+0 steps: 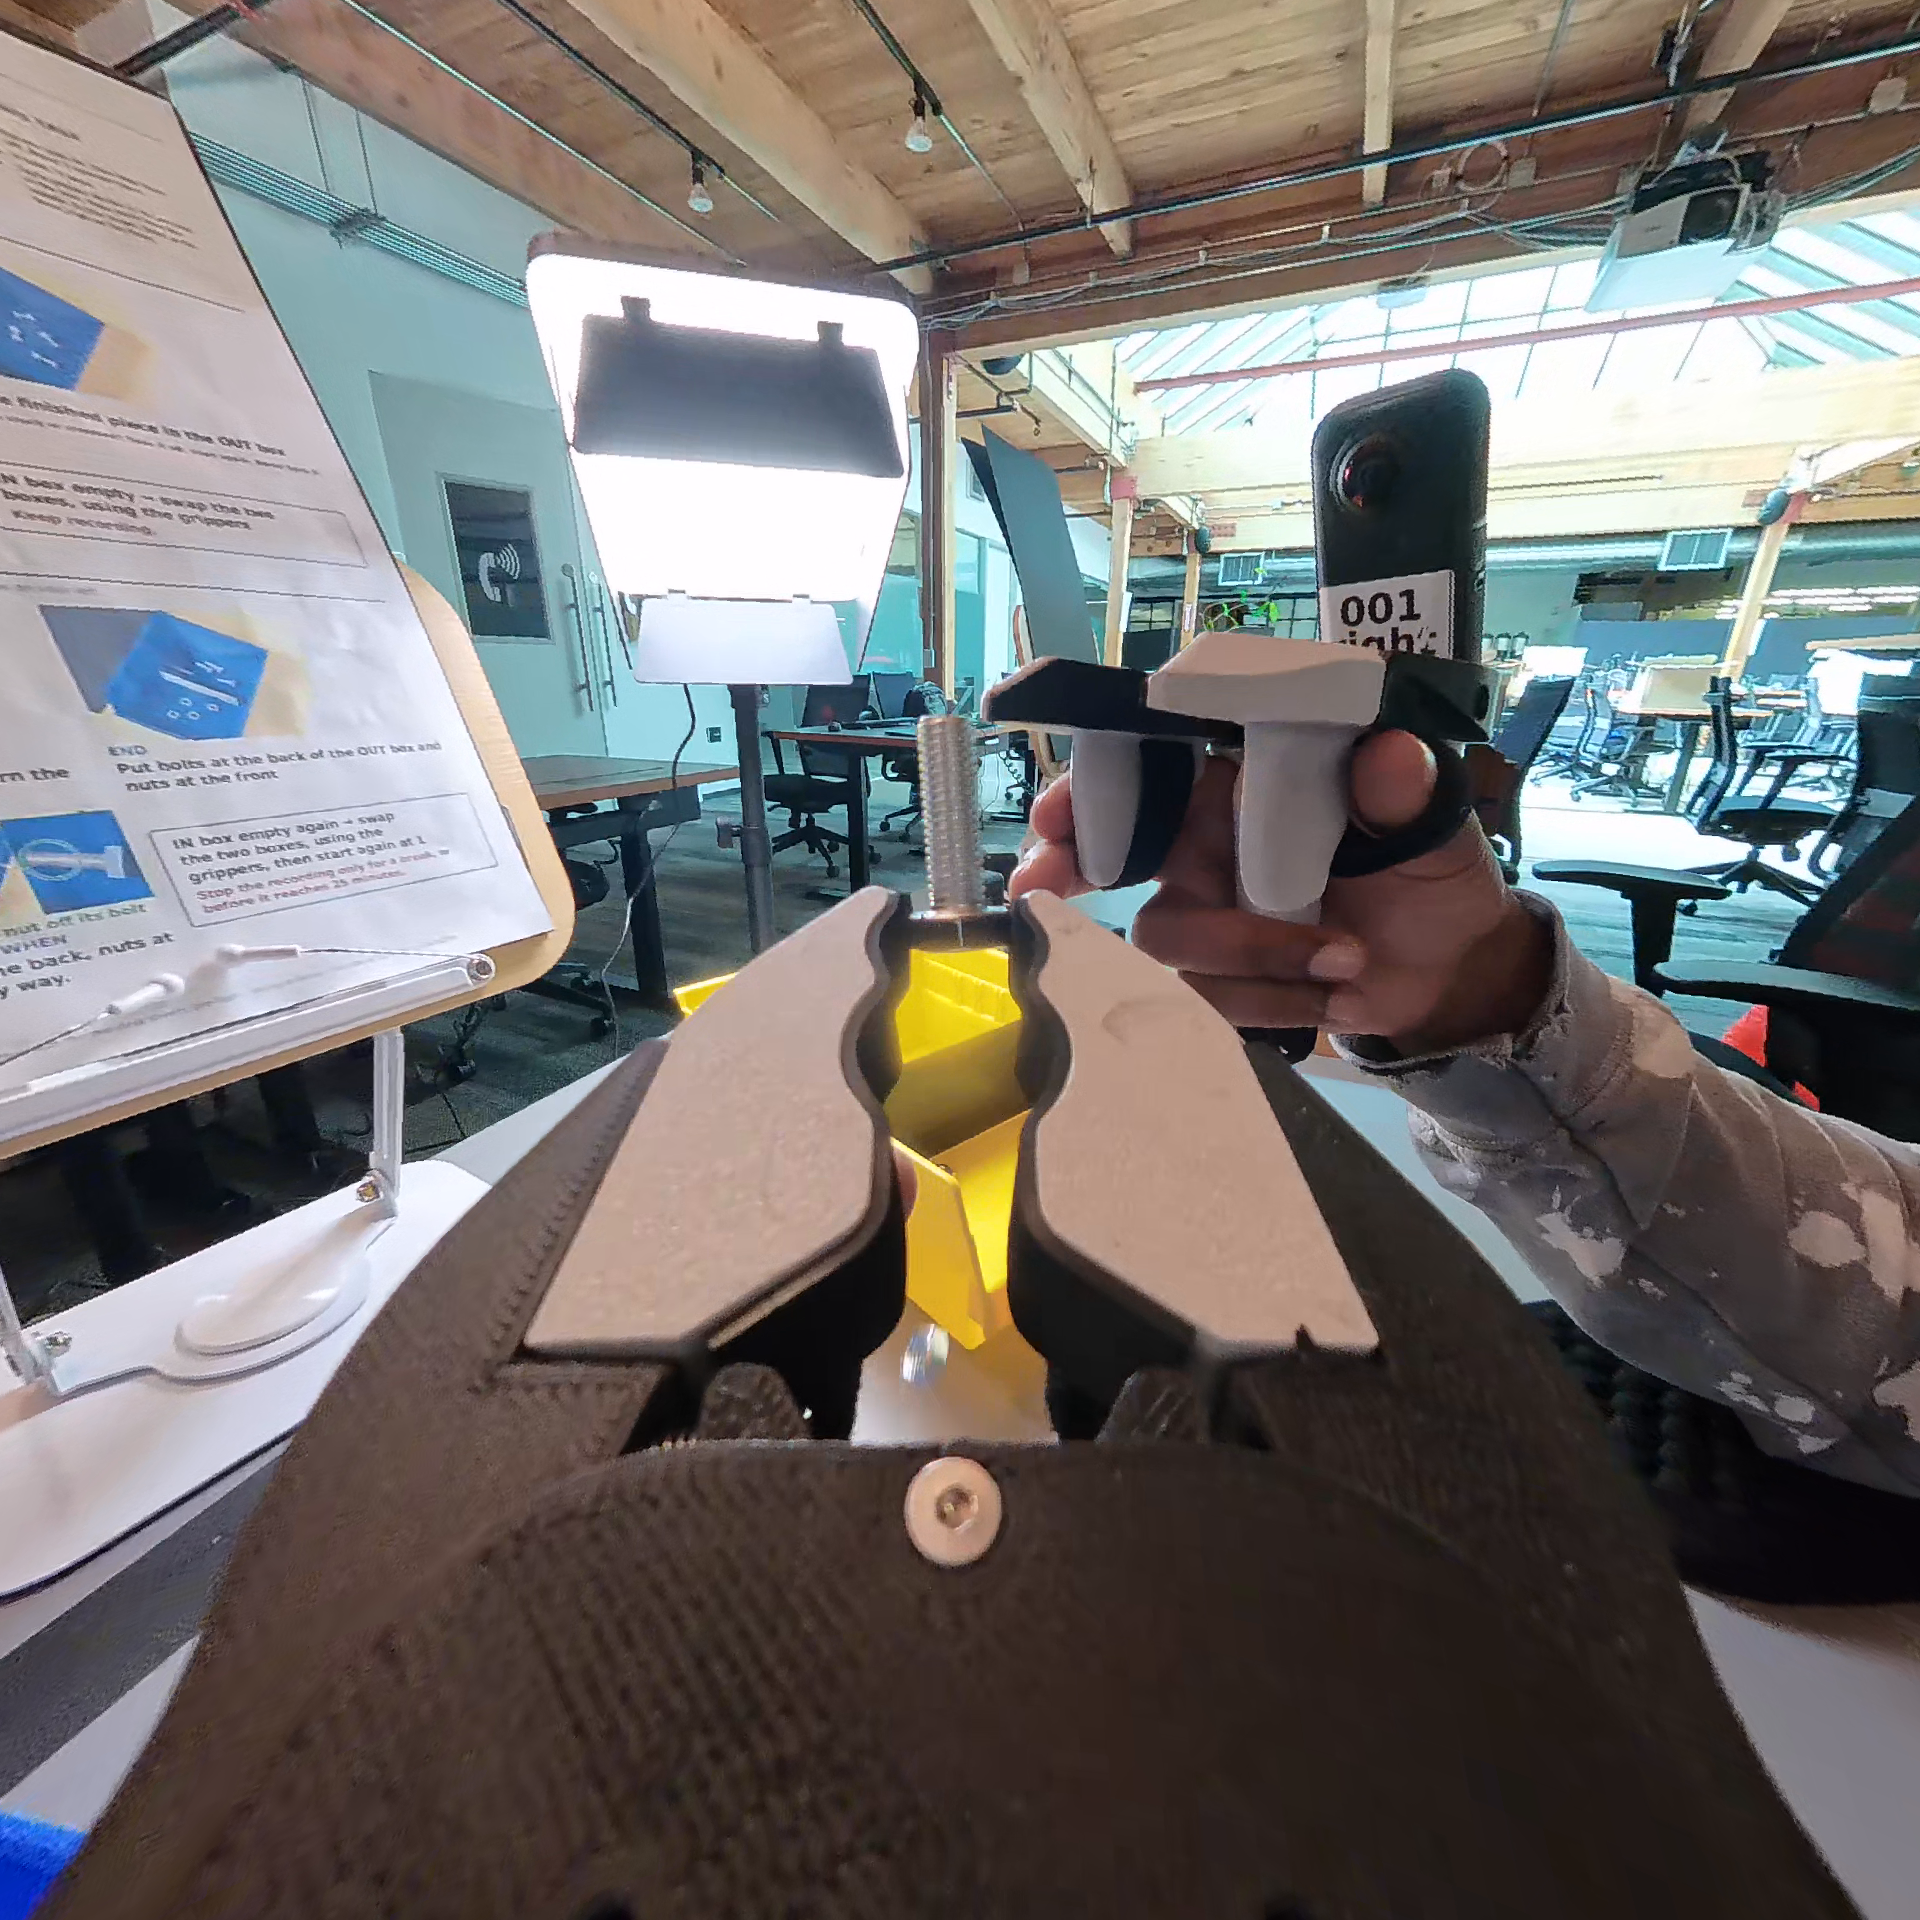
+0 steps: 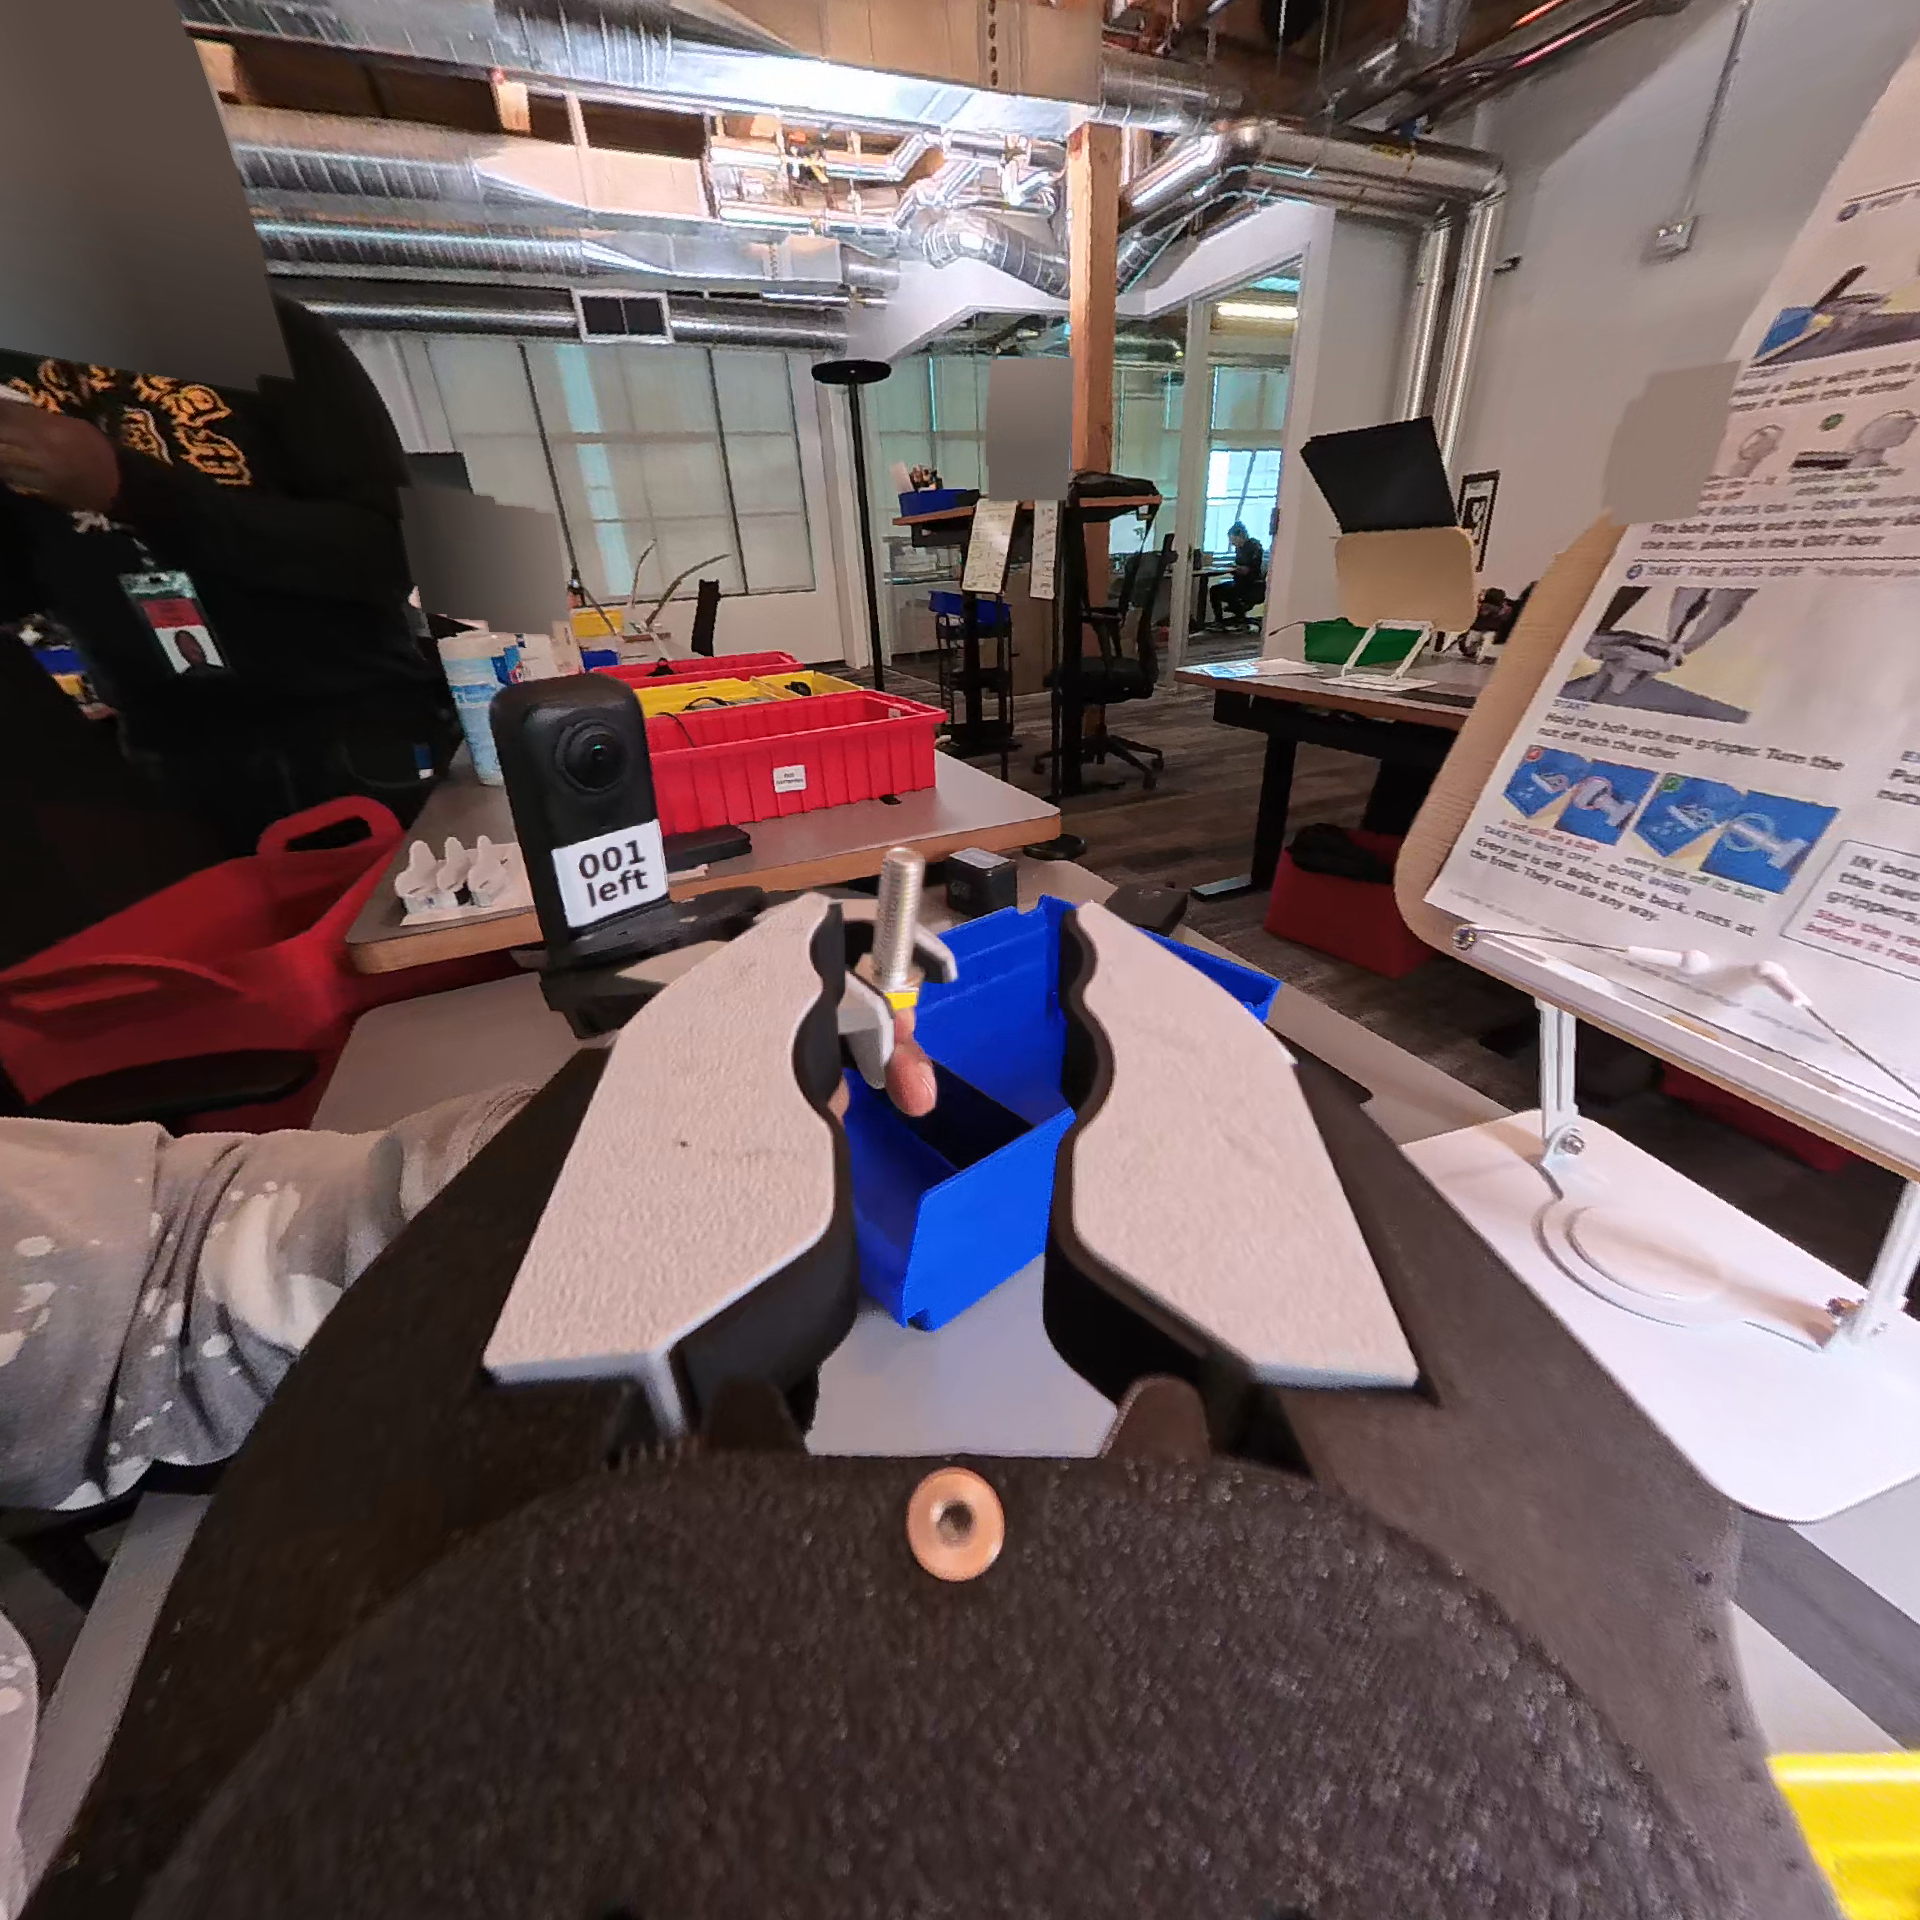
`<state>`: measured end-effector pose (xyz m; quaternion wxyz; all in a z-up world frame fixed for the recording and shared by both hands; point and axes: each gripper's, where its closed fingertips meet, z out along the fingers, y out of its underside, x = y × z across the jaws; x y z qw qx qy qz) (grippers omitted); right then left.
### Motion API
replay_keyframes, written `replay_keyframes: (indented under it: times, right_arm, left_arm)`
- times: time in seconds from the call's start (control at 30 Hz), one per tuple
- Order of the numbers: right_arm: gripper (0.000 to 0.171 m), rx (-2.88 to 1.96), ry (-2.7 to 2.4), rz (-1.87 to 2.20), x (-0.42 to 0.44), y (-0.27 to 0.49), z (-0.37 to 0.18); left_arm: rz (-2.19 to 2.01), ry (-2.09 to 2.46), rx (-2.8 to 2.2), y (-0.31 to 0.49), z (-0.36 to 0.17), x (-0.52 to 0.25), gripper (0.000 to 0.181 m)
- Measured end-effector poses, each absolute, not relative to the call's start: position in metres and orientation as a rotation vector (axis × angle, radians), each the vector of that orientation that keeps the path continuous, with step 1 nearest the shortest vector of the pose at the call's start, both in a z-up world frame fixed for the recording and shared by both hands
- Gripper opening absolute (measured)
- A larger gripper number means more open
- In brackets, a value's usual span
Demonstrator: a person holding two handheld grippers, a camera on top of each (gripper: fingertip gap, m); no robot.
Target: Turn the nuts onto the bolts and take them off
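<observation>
My left gripper (image 1: 956,914) is shut on the head of a silver bolt (image 1: 951,805), whose threaded shaft stands upright above the fingertips. No nut shows on the shaft. My right gripper (image 1: 1195,842) hangs just right of the bolt, fingers pointing down, open and empty. In the right wrist view its own jaws (image 2: 951,925) stand wide apart, with the held bolt (image 2: 899,909) close to the left finger. A yellow bin (image 1: 961,1023) lies under the left gripper. A blue bin (image 2: 966,1174) lies under the right one.
An instruction sheet on a white stand (image 1: 208,675) is at the left of the bolt and shows in the right wrist view (image 2: 1714,727). A small silver piece (image 1: 925,1356) lies by the yellow bin. Red trays (image 2: 790,758) and a red bag (image 2: 208,966) sit behind. My right fingertips sit around 5 cm from my left ones.
</observation>
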<state>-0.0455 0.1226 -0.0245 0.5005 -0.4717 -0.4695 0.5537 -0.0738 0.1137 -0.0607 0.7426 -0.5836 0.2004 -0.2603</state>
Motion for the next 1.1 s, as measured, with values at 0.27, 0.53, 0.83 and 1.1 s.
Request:
replay_keyframes:
  times: [0.27, 0.53, 0.83, 1.1]
  right_arm:
    - [0.039, -1.155, -1.104, 1.325, -0.038, 0.133, -0.022]
    - [0.036, -1.227, -1.126, 1.172, -0.035, 0.150, -0.033]
    - [0.037, -1.644, -0.970, 1.040, -0.092, 0.193, -0.133]
    - [0.043, -1.919, -0.780, 0.750, -0.140, 0.241, -0.251]
  left_arm:
    - [-0.556, 0.418, -1.271, 0.114, -0.057, -0.082, 0.019]
    - [-0.537, 0.401, -1.273, 0.115, -0.056, -0.089, 0.019]
    - [-0.424, 0.342, -1.265, 0.113, -0.039, -0.126, 0.019]
    - [-0.386, 0.312, -1.236, 0.098, -0.018, -0.151, 0.019]
